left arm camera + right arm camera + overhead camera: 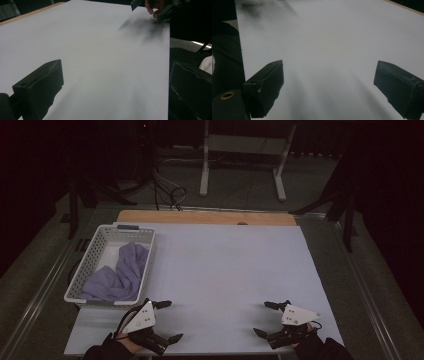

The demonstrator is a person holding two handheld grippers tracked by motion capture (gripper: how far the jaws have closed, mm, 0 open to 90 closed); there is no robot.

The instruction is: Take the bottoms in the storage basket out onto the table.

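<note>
Both claws are standing released, gripping nothing; left gripper [167,321] is sitting nearer the purple cloth [120,274], lying far-left in the white basket [88,254]; right gripper [266,318] well apart.

- The room is dark, and the light falls mostly on the white counter [225,270].
- A wooden strip [205,217] borders its far edge.
- Behind it, a grey floor [240,190] carries a white frame [242,155] and loose cables [167,190].

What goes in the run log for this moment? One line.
left gripper: open, empty | right gripper: open, empty | purple cloth: in basket
</note>
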